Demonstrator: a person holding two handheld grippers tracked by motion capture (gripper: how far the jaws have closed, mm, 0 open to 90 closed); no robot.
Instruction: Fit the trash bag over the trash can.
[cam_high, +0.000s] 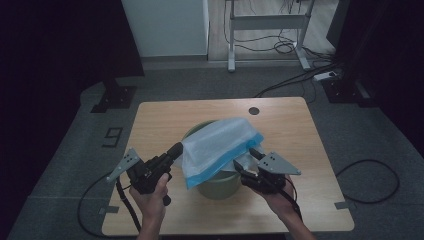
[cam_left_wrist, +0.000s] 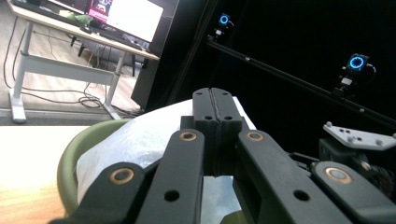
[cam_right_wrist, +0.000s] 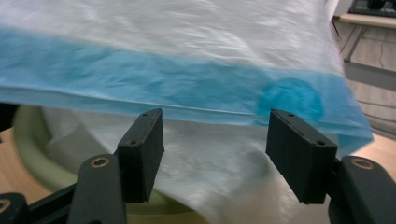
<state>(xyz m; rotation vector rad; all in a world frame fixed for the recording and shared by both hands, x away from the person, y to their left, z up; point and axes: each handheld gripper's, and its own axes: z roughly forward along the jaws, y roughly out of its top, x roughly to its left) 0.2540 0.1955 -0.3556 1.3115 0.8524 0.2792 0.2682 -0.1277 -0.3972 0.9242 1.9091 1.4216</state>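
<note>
A white plastic bag (cam_high: 220, 142) with a blue band along its mouth hangs stretched over a round green bin (cam_high: 220, 186) in the middle of the wooden table (cam_high: 295, 125). My left gripper (cam_high: 176, 149) is at the bag's left corner, and its jaws are shut on the edge there. In the left gripper view the left gripper (cam_left_wrist: 215, 93) has its jaws pressed together in front of the bag (cam_left_wrist: 140, 135) and the bin's rim (cam_left_wrist: 70, 158). My right gripper (cam_high: 247, 157) sits at the bag's right lower edge. It stands open (cam_right_wrist: 215, 119) just under the blue band (cam_right_wrist: 187, 79), with the bin (cam_right_wrist: 28, 144) below.
A small round hole (cam_high: 254, 110) sits near the table's far edge. Beyond the table stand a white desk frame (cam_high: 267, 22), floor cables (cam_high: 300, 77) and a dark stand base (cam_high: 114, 97). Bare tabletop surrounds the bin.
</note>
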